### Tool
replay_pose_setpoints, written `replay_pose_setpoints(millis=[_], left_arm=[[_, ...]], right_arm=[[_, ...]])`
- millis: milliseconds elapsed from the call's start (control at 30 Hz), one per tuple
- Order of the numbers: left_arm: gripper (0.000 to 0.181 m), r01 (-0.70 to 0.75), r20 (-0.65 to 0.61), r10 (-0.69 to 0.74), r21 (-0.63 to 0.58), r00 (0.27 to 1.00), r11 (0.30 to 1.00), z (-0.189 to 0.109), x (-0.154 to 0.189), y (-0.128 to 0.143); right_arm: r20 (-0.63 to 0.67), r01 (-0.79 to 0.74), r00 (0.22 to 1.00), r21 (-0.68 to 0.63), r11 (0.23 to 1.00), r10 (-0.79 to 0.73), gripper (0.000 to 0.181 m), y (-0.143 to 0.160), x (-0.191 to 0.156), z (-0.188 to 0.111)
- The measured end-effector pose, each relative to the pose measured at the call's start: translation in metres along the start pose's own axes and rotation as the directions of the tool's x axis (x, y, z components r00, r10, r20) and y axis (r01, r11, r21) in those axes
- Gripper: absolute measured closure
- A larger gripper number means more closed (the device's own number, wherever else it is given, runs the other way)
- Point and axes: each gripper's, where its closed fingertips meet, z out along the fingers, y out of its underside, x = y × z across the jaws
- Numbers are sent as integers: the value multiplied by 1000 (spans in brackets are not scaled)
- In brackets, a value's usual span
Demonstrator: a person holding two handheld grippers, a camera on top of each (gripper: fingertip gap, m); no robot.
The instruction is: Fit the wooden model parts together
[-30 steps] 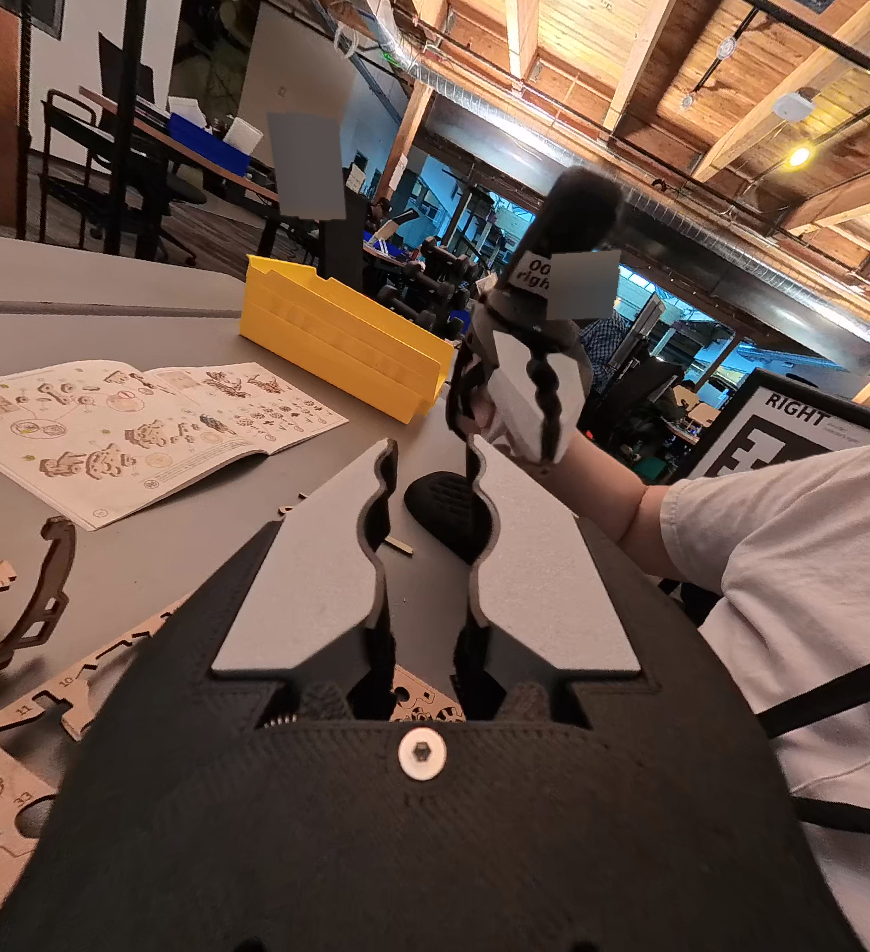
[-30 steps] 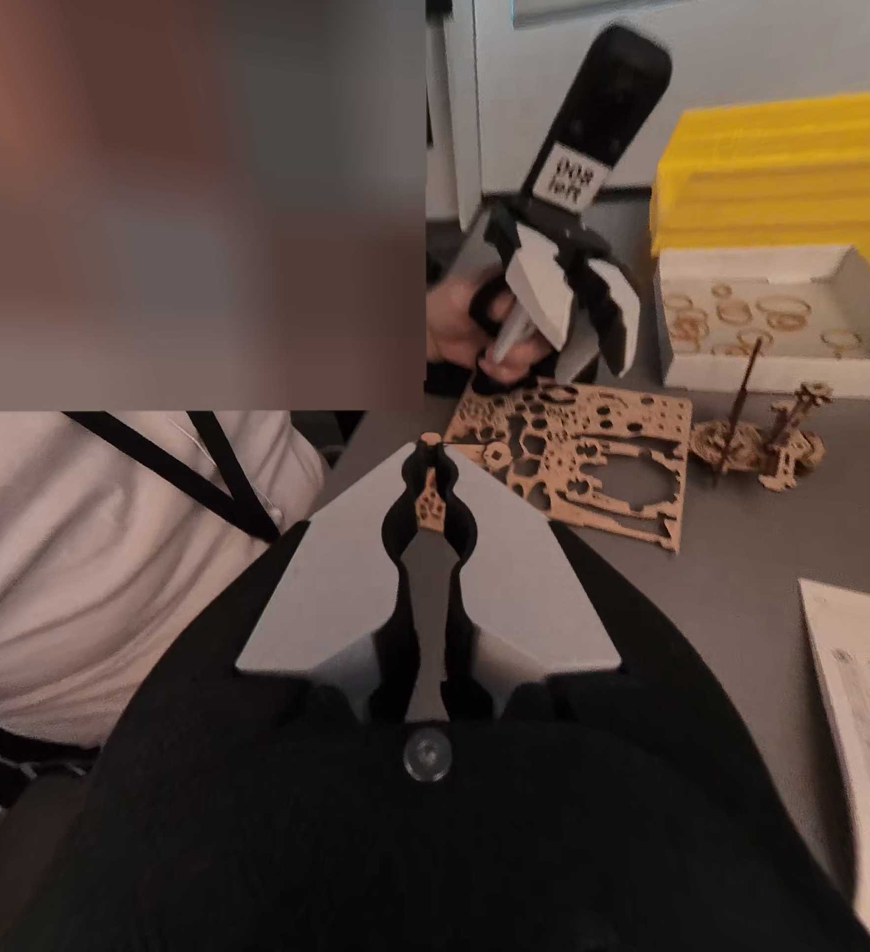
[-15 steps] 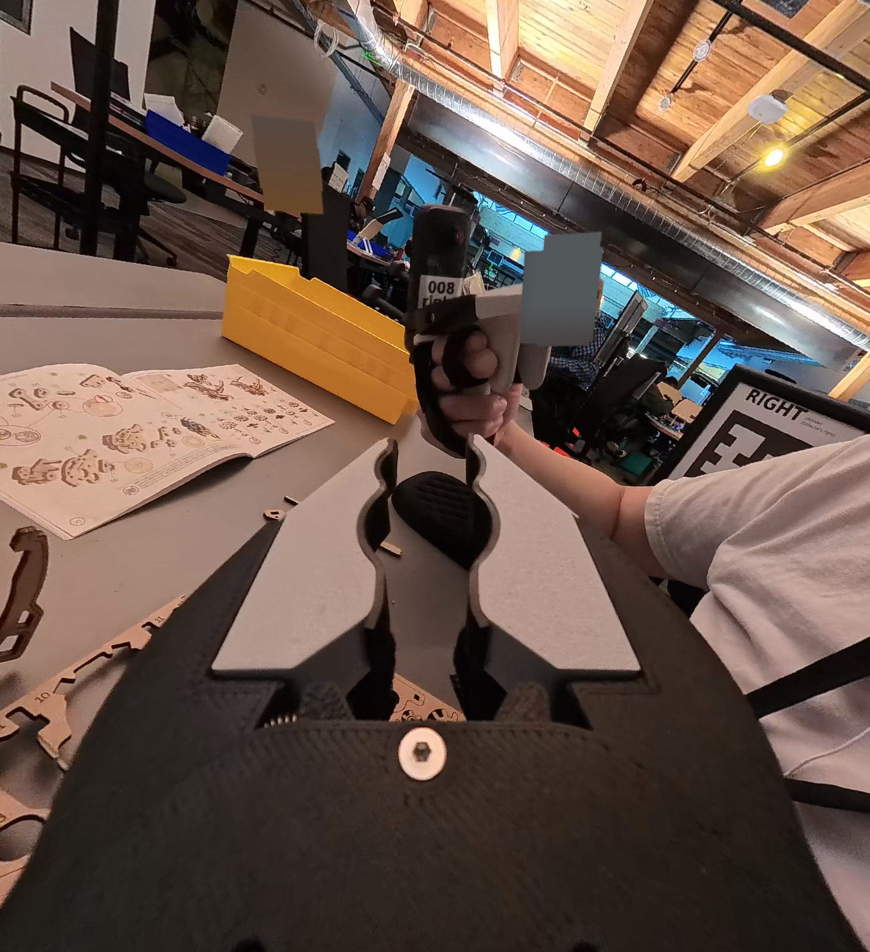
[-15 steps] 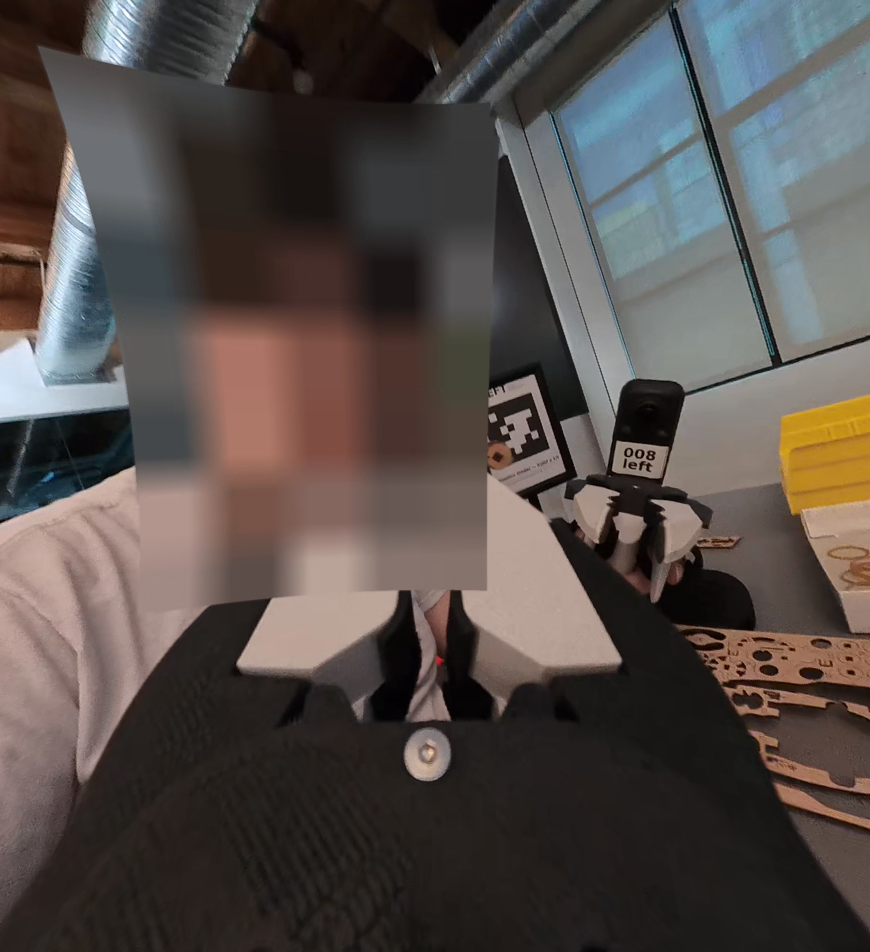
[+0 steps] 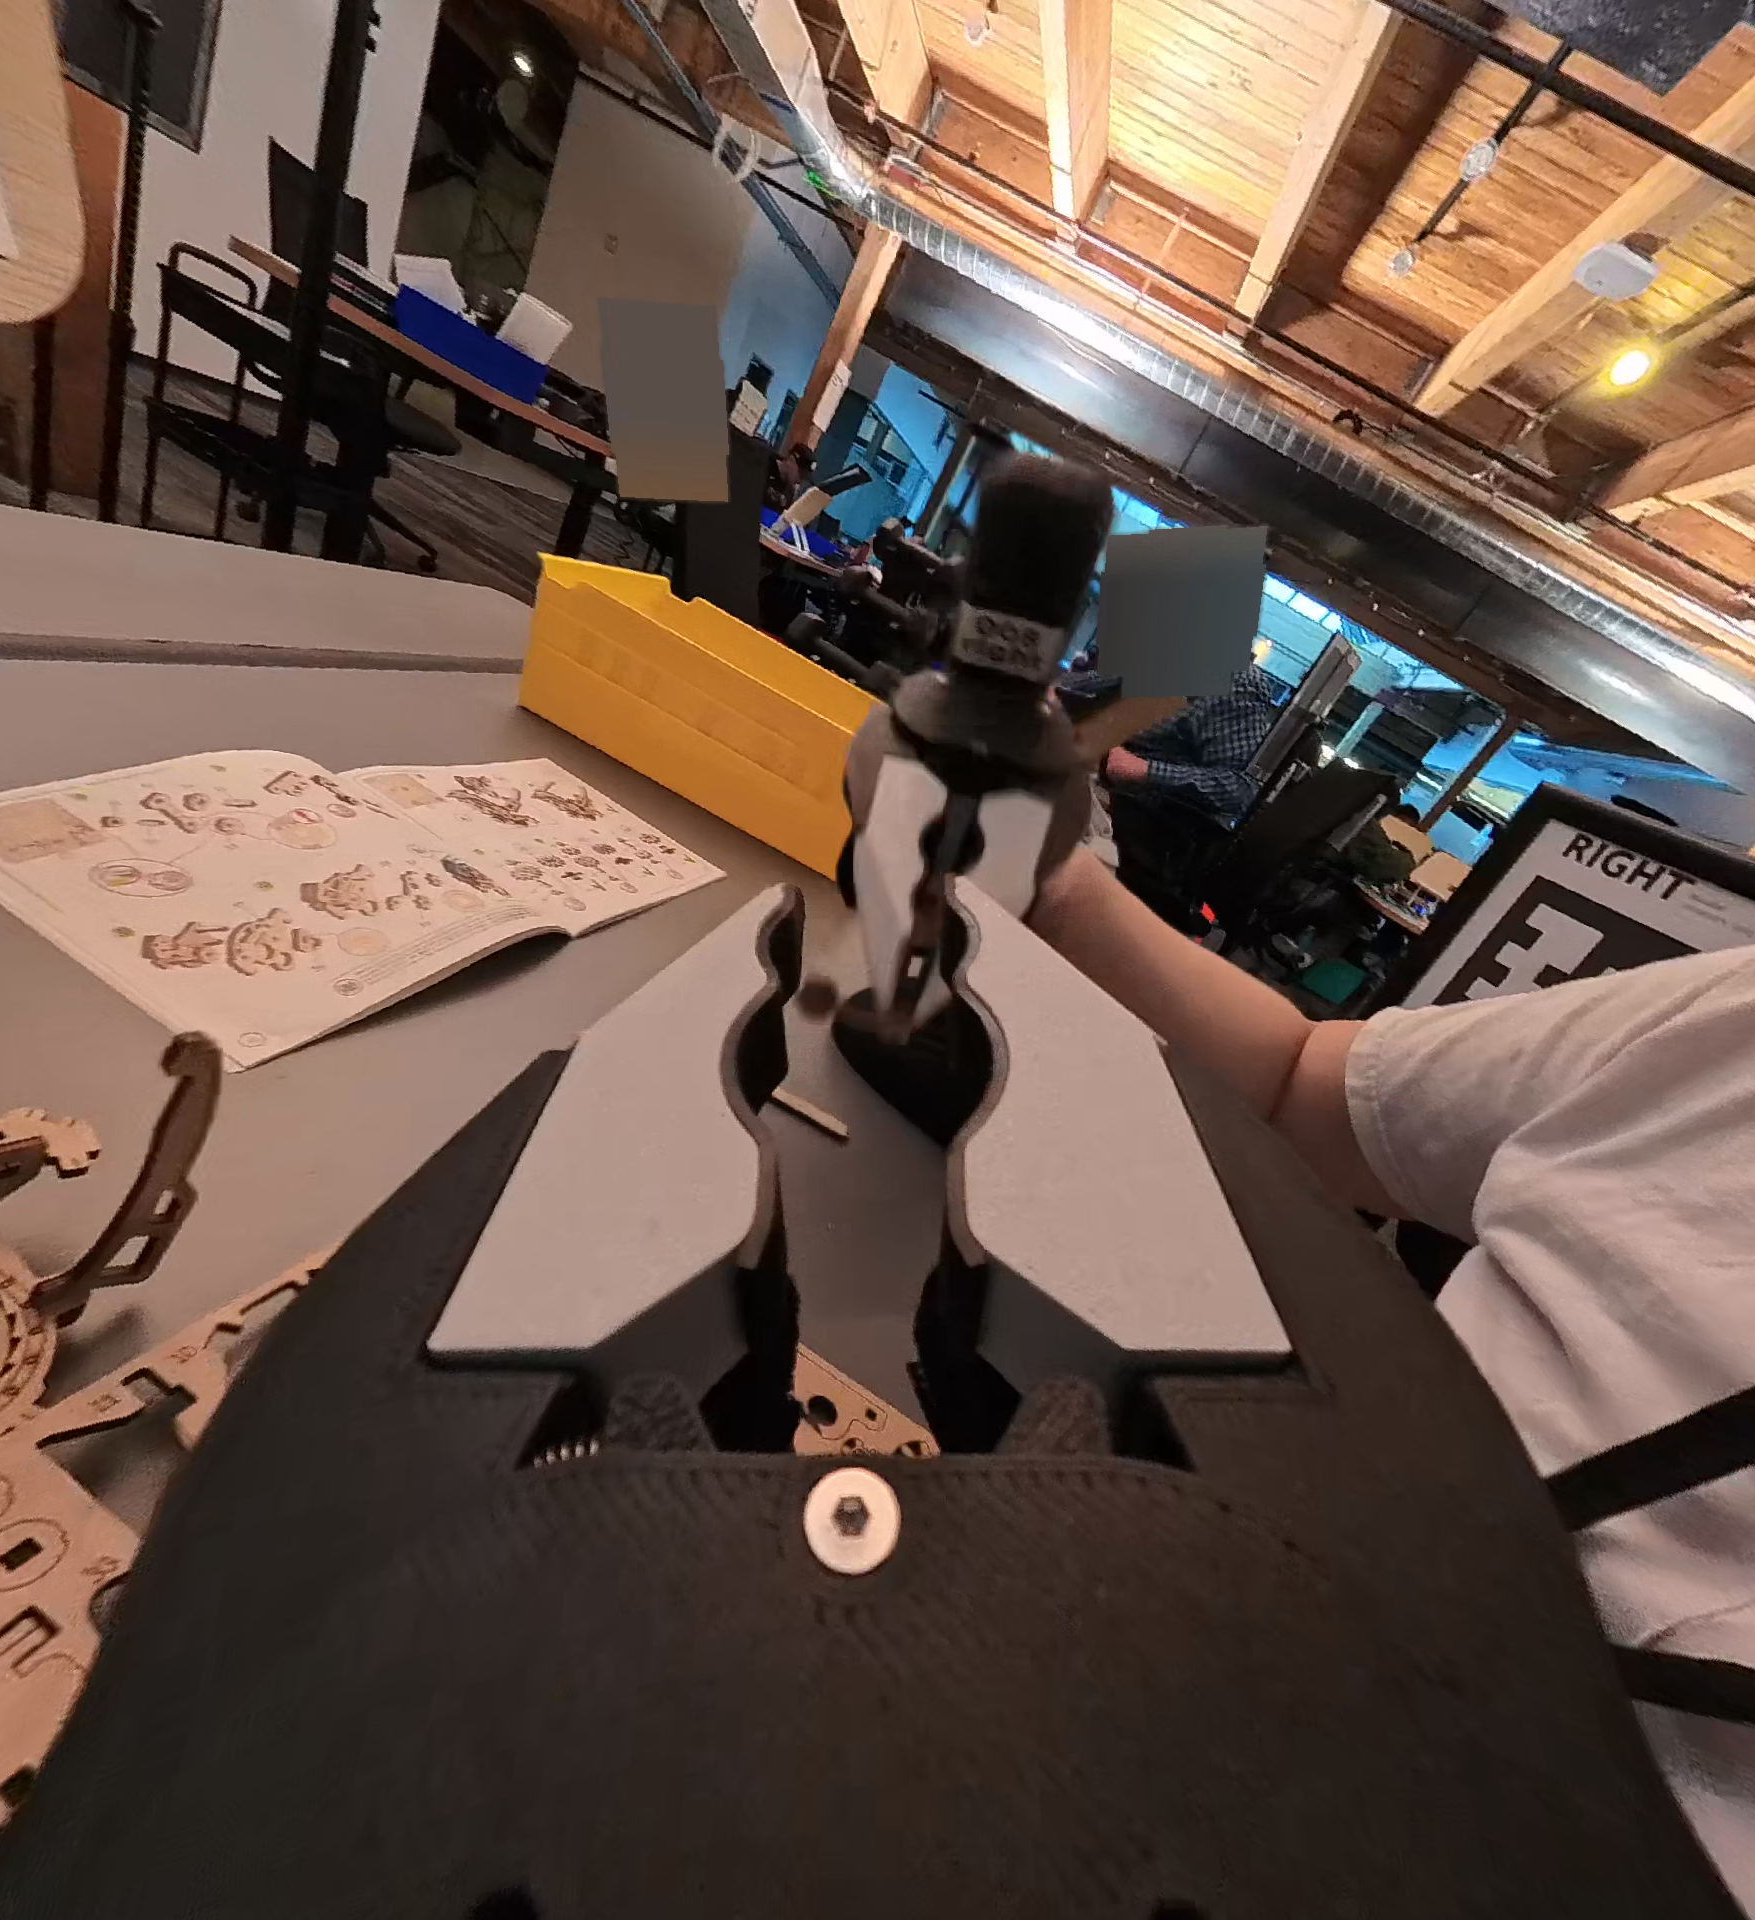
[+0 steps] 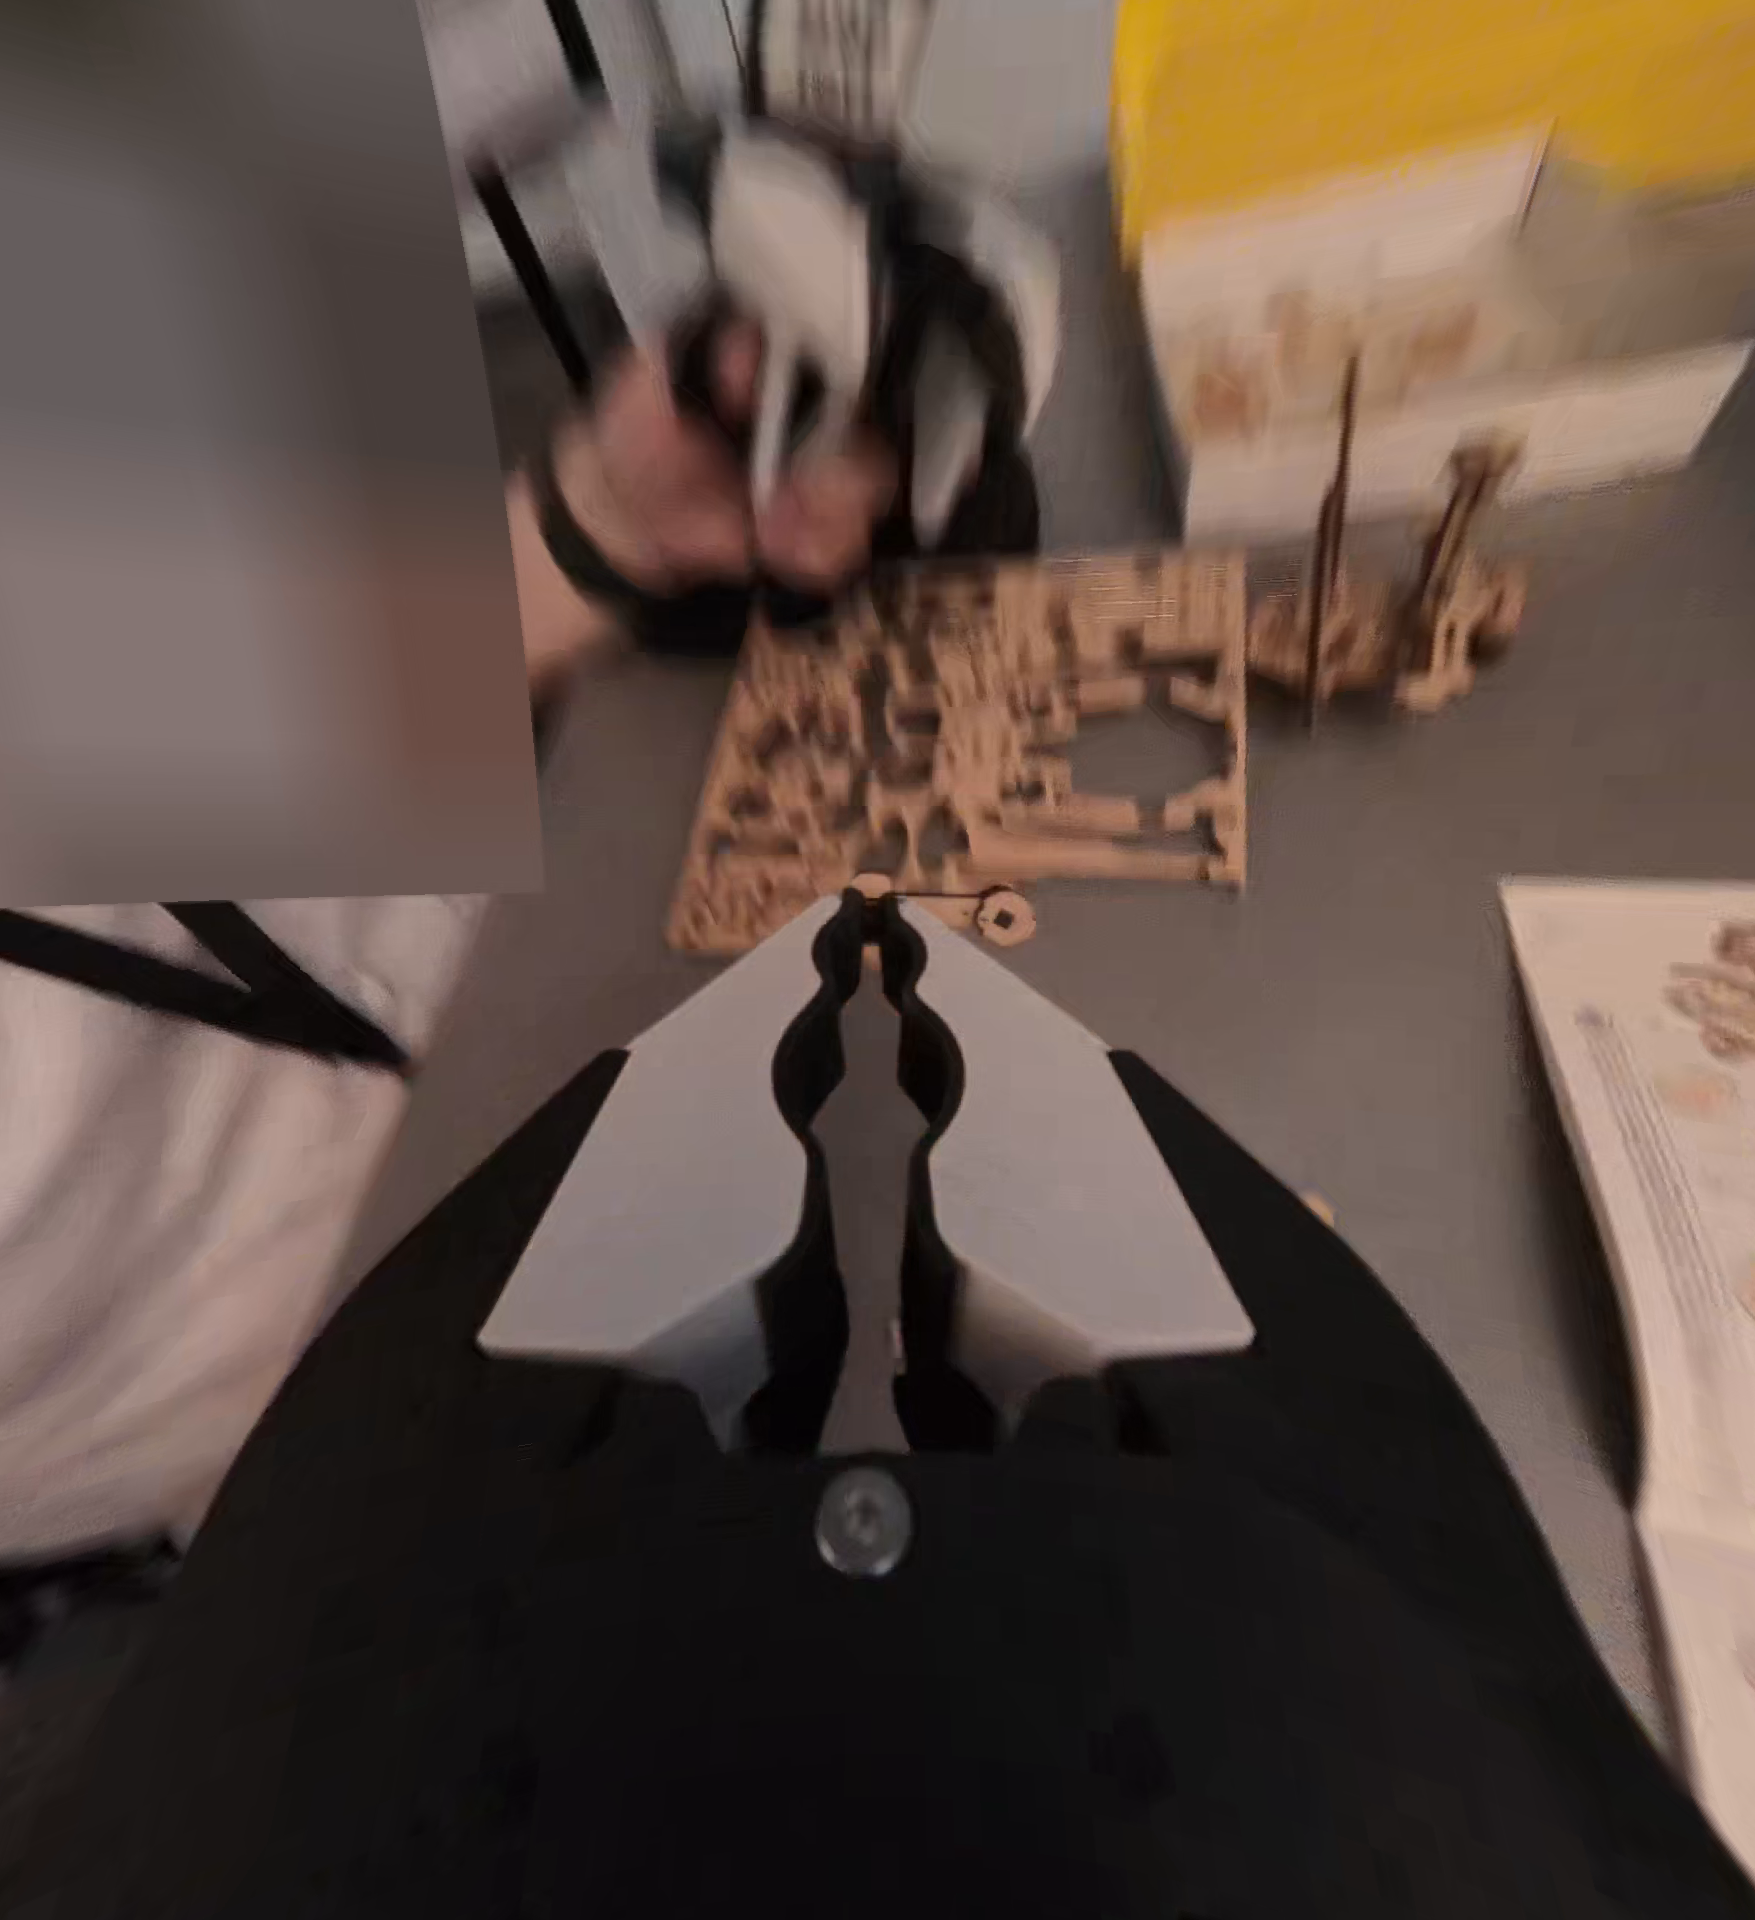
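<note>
My right gripper (image 6: 868, 912) is shut on a small flat wooden part (image 6: 998, 916), whose thin bar and round end stick out to the right of the tips. It hangs above the near edge of a punched wooden parts sheet (image 6: 966, 727). A part-built wooden model (image 6: 1372, 634) stands behind the sheet. My left gripper (image 5: 873, 930) is open and empty, held low over the grey table (image 5: 333, 1143). In the left wrist view the right gripper (image 5: 909, 1003) points down just beyond my left fingertips. The right wrist view is motion-blurred.
An open instruction booklet (image 5: 333, 883) and a yellow bin (image 5: 686, 717) lie behind. A white box (image 6: 1424, 395) sits by the bin. Wooden sheets (image 5: 0, 1558), a dark curved piece (image 5: 161, 1174), a small loose stick (image 5: 811, 1117) and a black object (image 5: 914, 1075) lie on the table. The person's sleeve (image 5: 1579, 1195) is at right. Spacing between my two grippers at the tips: around 9 cm. The part-built wooden model (image 6: 1372, 634) is about 15 cm from my left fingertips.
My right gripper, tipped up toward the person half a second ago, has swung back down over the table, still shut on the wooden part. My left gripper has stayed open and almost still.
</note>
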Motion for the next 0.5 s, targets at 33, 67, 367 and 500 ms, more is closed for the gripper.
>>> replay_pose_setpoints(millis=[33,67,367,500], left_arm=[[158,9,2,-9,8,1000,1000,-1,-1,-1],[158,16,1,-16,11,1000,1000,-2,-2,-2],[157,3,17,-2,-26,1000,1000,2,-4,5],[157,7,13,-7,-22,1000,1000,2,-4,4]], right_arm=[[-49,44,997,-144,989,-52,181,18,1,9],[-110,81,987,-294,952,-118,181,35,5,15],[-126,137,952,-643,754,-280,170,78,9,32],[-125,160,941,-654,739,-315,167,75,10,24]])
